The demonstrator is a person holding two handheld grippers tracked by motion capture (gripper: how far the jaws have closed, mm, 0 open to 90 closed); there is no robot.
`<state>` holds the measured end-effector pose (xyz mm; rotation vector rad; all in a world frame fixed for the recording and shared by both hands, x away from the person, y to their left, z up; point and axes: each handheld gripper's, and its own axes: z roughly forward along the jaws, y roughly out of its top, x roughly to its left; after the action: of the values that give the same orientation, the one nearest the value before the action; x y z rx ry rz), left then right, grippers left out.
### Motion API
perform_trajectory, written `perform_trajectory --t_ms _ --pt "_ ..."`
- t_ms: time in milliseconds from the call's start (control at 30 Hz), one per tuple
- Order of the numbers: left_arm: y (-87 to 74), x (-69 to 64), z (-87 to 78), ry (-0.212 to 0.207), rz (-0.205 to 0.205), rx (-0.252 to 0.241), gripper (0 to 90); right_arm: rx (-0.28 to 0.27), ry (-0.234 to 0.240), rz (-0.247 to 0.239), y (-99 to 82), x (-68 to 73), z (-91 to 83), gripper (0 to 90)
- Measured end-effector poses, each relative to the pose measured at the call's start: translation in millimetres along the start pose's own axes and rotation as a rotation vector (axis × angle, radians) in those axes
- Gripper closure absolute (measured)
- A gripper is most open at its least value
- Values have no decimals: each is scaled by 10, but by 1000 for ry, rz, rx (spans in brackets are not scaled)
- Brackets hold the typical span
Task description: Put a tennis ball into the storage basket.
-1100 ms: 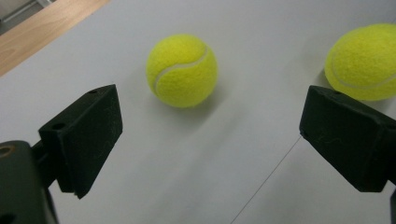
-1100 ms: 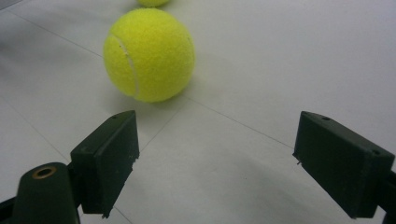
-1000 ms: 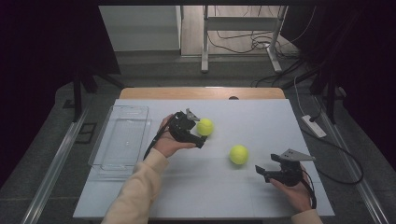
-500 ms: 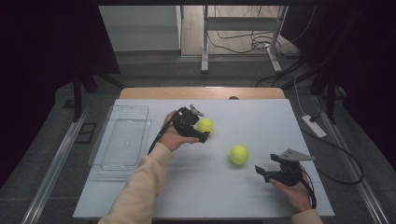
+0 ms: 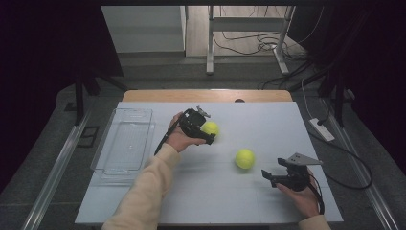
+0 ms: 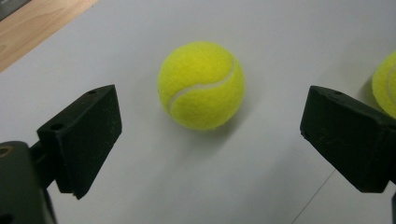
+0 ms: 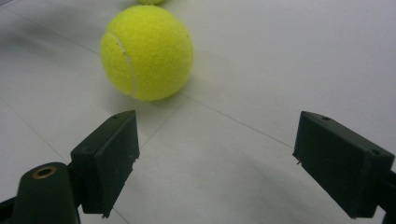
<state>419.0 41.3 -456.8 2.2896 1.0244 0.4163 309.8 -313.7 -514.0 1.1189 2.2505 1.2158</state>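
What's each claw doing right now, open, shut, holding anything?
Left claw: open, empty, a tennis ball on the table ahead of its jaws.
Right claw: open, empty, the other tennis ball ahead, untouched.

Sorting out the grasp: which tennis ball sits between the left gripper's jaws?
The far ball, nearer the clear tray; the left gripper brackets it, open. The other ball lies apart.

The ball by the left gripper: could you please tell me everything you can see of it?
The ball is a yellow-green tennis ball with a fuzzy felt look and one curved white seam across its face. It looks whole and round. It rests on the white table, throwing a soft shadow. The left gripper stands open, its black jaws apart on either side, and neither touches the ball, which lies just beyond the tips. A second ball lies apart, nearer the right gripper.
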Motion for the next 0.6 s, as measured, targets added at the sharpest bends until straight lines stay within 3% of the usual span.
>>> perform_trajectory --t_ms 600 --pt "138 37 147 -14 -3 17 63 10 1 1 -7 -5 12 142"
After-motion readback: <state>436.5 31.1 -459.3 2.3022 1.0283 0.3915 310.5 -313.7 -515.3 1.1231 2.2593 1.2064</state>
